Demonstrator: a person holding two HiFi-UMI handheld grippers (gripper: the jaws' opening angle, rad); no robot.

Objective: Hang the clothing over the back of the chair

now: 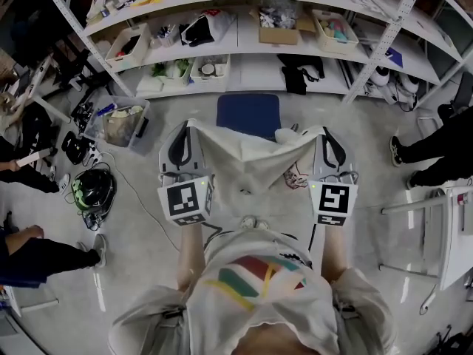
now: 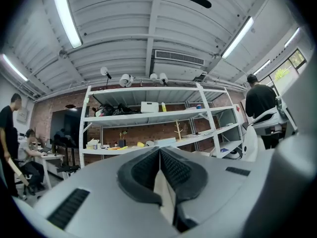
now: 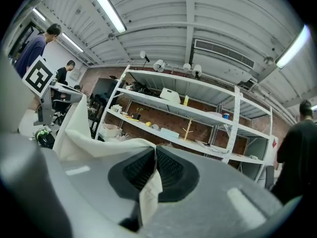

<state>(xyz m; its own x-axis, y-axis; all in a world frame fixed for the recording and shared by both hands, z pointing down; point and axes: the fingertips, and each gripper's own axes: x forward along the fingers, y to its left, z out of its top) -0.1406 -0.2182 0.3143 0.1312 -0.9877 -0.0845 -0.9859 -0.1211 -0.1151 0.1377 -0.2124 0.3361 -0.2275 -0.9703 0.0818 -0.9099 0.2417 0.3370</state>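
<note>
A white garment (image 1: pixel 251 160) with a small print hangs spread between my two grippers, held level above the floor. My left gripper (image 1: pixel 189 126) is shut on its left upper edge; in the left gripper view a strip of white cloth (image 2: pixel 163 192) is pinched between the closed pads. At the other upper corner my right gripper (image 1: pixel 324 132) is shut too, and the right gripper view shows the garment (image 3: pixel 94 145) running from the closed jaws off to the left. The blue chair (image 1: pixel 248 113) stands just beyond the garment, partly hidden by it.
White shelving (image 1: pixel 244 58) full of boxes and bins runs behind the chair. A clear bin (image 1: pixel 118 123), a helmet (image 1: pixel 92 191) and cables lie on the floor to the left. People stand at the left edge and at the right (image 1: pixel 436 146). A white table (image 1: pixel 454 228) is at the right.
</note>
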